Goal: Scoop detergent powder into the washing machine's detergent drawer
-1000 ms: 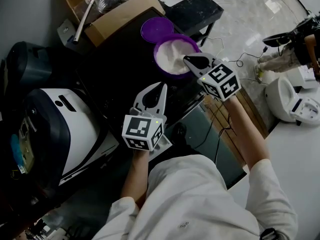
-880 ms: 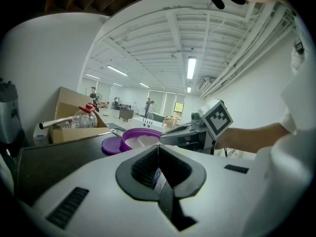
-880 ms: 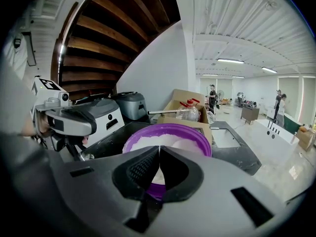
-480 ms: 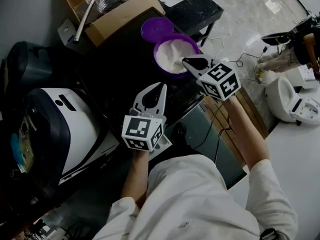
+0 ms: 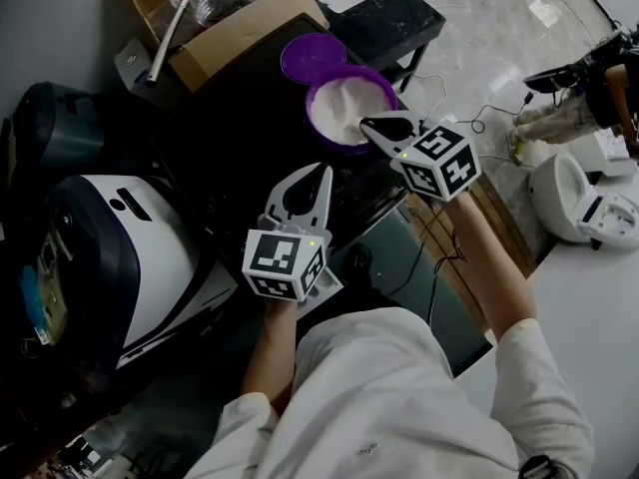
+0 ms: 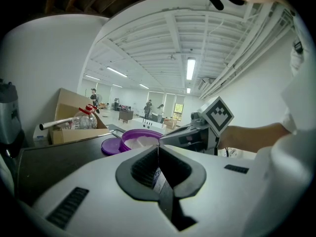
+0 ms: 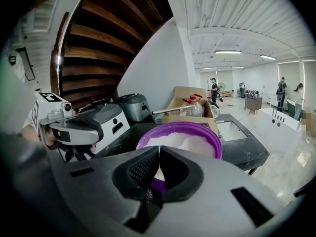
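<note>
Nudged a shade left toward the tub over the past second, my right tongs now hang with their tips over its near right rim, while my left tongs have not shifted. Nearest me, those left tongs hover over the dark bench, tips together and pointing far. A scrap of print shows in the gap behind the tips; what it is, I cannot tell.

At near left sits a white and dark machine that I take for the washer, though I cannot make out its drawer. My right tongs are likewise closed tip to tip, with no scoop that I can see.

The purple tub of white powder lies just left and far of them. It is round, with no long axis, and the right hand is plainly the nearer. It stands close to the bench's right edge, with open bench to its left. Beyond lie the purple lid, just beside the tub, and a cardboard box.
</note>
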Action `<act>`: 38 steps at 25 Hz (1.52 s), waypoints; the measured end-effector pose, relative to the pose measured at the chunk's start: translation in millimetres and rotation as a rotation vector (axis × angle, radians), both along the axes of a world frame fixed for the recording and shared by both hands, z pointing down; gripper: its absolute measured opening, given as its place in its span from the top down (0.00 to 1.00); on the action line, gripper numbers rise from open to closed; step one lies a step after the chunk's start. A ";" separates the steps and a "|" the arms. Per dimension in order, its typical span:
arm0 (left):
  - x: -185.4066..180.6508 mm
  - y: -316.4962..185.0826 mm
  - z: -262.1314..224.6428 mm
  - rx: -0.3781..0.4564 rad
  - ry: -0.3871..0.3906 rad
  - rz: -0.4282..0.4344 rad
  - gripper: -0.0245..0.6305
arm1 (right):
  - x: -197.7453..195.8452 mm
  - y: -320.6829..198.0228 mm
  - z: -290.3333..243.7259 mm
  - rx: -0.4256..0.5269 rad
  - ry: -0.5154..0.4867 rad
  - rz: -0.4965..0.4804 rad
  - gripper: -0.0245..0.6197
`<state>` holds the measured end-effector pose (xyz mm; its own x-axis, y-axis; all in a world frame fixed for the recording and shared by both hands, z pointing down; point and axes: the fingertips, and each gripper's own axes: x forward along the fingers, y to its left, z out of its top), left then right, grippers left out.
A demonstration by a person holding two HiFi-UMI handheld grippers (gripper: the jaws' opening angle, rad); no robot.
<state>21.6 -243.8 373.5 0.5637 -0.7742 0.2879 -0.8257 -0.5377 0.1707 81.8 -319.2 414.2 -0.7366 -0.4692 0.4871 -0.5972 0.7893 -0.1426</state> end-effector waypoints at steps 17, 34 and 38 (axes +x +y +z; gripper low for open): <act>1.5 6.4 -3.5 0.009 0.001 0.004 0.93 | 0.6 6.8 -7.4 -0.068 -0.139 0.118 0.95; 1.7 12.0 -5.3 0.013 -0.001 -0.002 0.93 | -2.4 8.4 -9.0 -0.171 -0.338 0.271 0.94; 3.1 12.0 -6.3 0.015 -0.001 -0.001 0.93 | -0.2 7.5 -9.3 -0.200 -0.390 0.314 0.94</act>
